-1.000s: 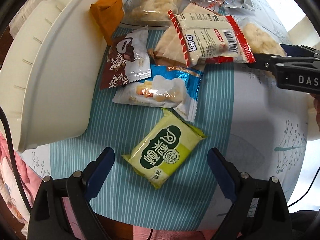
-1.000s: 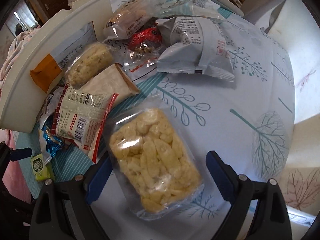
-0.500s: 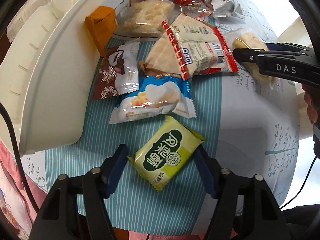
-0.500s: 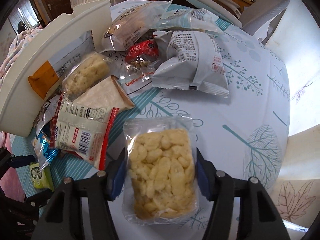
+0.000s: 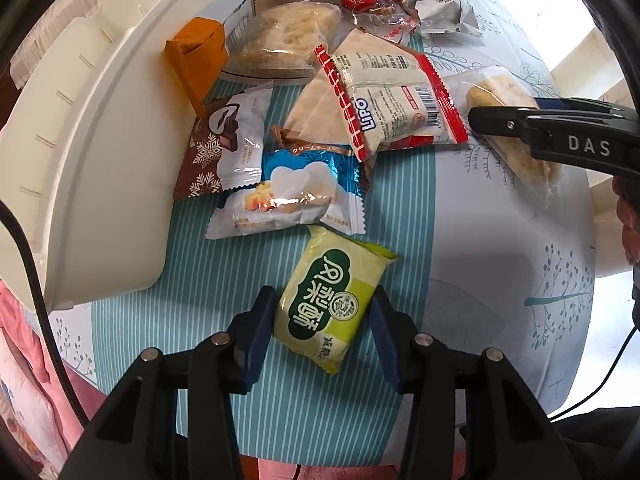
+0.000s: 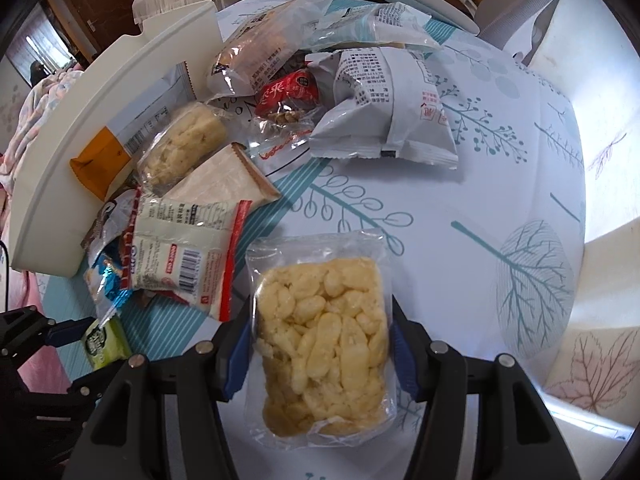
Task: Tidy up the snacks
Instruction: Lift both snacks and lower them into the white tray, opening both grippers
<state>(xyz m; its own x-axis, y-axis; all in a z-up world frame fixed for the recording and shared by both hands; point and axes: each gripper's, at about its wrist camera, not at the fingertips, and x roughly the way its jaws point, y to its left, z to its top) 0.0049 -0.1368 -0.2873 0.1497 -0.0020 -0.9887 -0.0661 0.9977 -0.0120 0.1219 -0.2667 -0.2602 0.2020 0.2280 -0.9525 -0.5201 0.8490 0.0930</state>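
Picking step: left gripper (image 5: 323, 322) jaws are closing around the green packet (image 5: 330, 300); right gripper (image 6: 322, 344) clamps the rice cracker pack (image 6: 324, 332). Next, lift both into the white bin (image 5: 92, 168).

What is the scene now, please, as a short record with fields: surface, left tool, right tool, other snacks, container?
surface: table with a leaf-print cloth
left tool: left tool pointing down, jaws closing, pads against the sides of the green packet
right tool: right tool gripping the clear bag of puffed snack by its two long sides
other snacks: red-edged cracker pack, blue cream-puff packet, brown snowflake packet, grey bag, all piled together
container: white bin beside the pile
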